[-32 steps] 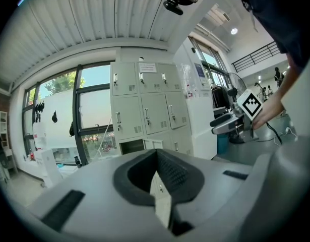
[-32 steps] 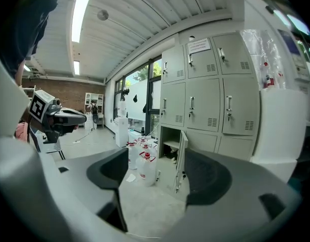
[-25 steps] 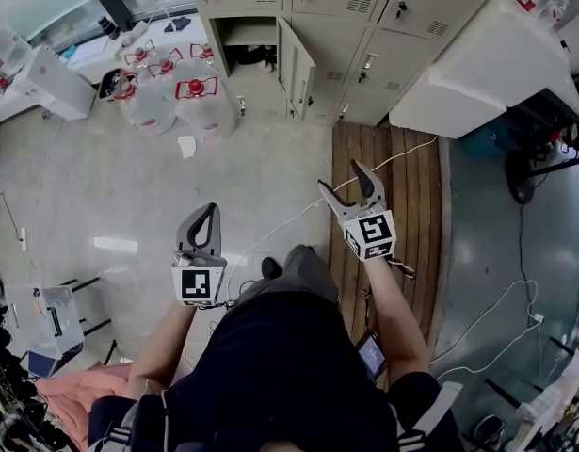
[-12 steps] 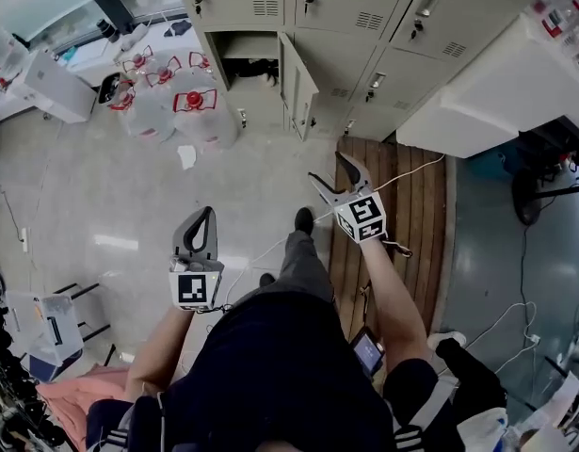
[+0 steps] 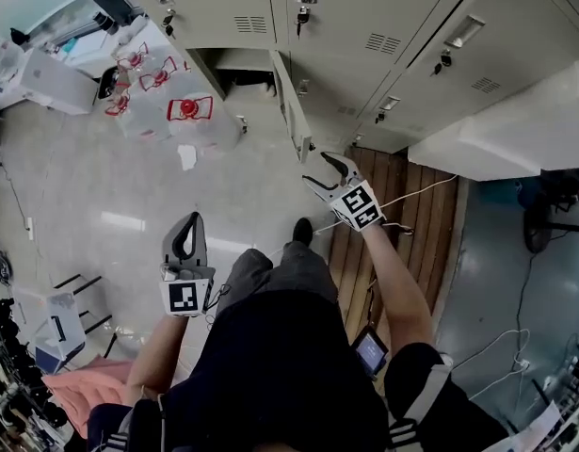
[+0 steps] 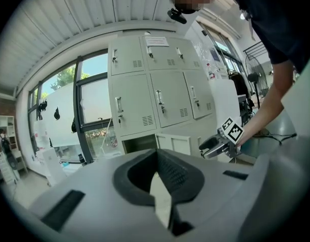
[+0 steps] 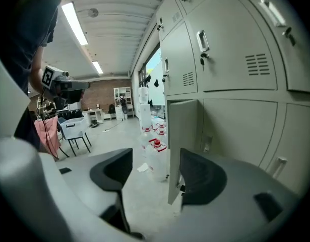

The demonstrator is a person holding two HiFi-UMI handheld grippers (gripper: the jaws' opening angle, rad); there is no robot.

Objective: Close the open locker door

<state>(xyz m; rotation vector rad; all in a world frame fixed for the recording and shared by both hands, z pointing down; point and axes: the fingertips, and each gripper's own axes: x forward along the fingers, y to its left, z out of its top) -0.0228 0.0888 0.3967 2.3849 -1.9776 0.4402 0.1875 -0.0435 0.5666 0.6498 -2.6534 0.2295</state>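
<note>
The beige lockers fill the top of the head view. One lower locker door stands swung out beside its dark open compartment. My right gripper is just short of the door's free edge, its jaws apart and closing with nothing touched. In the right gripper view that door shows edge-on in the gap of the right gripper, still ahead of the pads. My left gripper hangs low at the left, shut and empty. Past the left gripper, its own view shows the open door.
Several large water jugs with red handles stand on the floor left of the open locker. A white cabinet sits at the right. A wooden board with a white cable across it lies under the right arm.
The person has stepped toward the lockers, which now loom larger. The right gripper has travelled up and left to the door's edge, its jaws a little narrower. The left gripper stayed low and shut.
</note>
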